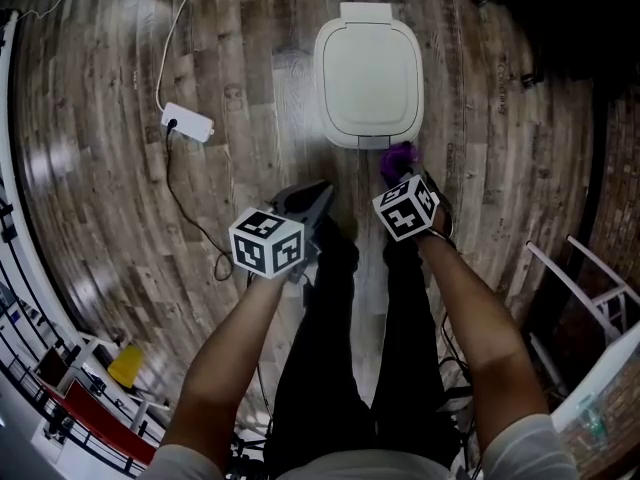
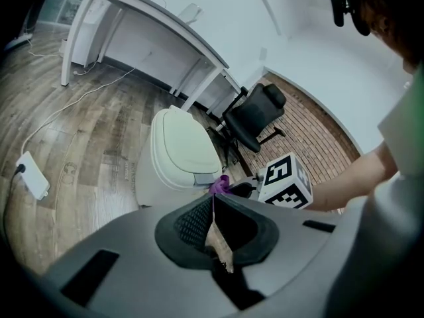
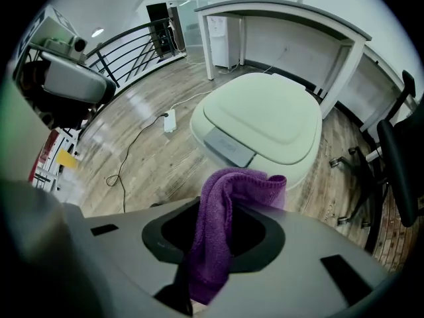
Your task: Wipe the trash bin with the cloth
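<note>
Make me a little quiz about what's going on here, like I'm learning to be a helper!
1. Fill in: the white plastic trash bin stands on the wooden ___.
2. What does the right gripper hold? A) a sponge B) a fuzzy purple cloth C) nothing
3. True or false: the bin's lid is open.

Key: 1. floor. 2. B. 3. False, the lid is shut.

head: steep down | gripper views: low, seemingly close | shared: trash bin [image 1: 368, 73]
</note>
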### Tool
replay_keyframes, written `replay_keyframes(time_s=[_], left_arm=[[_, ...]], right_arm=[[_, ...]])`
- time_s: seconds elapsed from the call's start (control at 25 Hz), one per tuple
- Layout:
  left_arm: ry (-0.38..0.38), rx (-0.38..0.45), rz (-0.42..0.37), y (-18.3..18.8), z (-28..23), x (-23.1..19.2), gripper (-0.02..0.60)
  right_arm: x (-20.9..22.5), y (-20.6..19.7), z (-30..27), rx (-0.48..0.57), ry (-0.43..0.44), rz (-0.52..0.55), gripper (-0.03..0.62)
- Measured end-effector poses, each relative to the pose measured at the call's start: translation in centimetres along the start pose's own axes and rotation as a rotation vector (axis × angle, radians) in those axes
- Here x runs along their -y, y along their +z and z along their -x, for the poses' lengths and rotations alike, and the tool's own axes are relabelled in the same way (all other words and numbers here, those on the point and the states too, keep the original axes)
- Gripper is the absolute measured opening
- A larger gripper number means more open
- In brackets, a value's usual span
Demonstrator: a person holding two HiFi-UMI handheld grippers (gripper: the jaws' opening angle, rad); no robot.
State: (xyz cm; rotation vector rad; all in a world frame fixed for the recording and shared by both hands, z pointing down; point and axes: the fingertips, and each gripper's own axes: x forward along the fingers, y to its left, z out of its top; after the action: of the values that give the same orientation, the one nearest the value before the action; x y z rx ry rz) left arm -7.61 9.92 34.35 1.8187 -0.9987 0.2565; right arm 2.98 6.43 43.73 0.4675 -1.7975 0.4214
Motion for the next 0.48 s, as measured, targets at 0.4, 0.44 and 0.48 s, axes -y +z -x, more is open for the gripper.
replay_keyframes(time_s=[0.4,0.44,0.48], left_arm=[[0.011,0.039,0.046,-0.4,2.0,-2.1,0.009],[0.013,0.044,0.053,-0.6,2.3,-2.4,0.009],[0.016,0.050,0.060,-0.7,2.6,-2.7,0.009]], right_arm=[[-5.5,4.3,-1.4,0.025,0.069,0.086,0.109],[-6.0,4.7,-1.5,0.029,0.071,0.101,0.109],[-6.4,5.2,-1.6,0.031,0.071,0.115,0.109]])
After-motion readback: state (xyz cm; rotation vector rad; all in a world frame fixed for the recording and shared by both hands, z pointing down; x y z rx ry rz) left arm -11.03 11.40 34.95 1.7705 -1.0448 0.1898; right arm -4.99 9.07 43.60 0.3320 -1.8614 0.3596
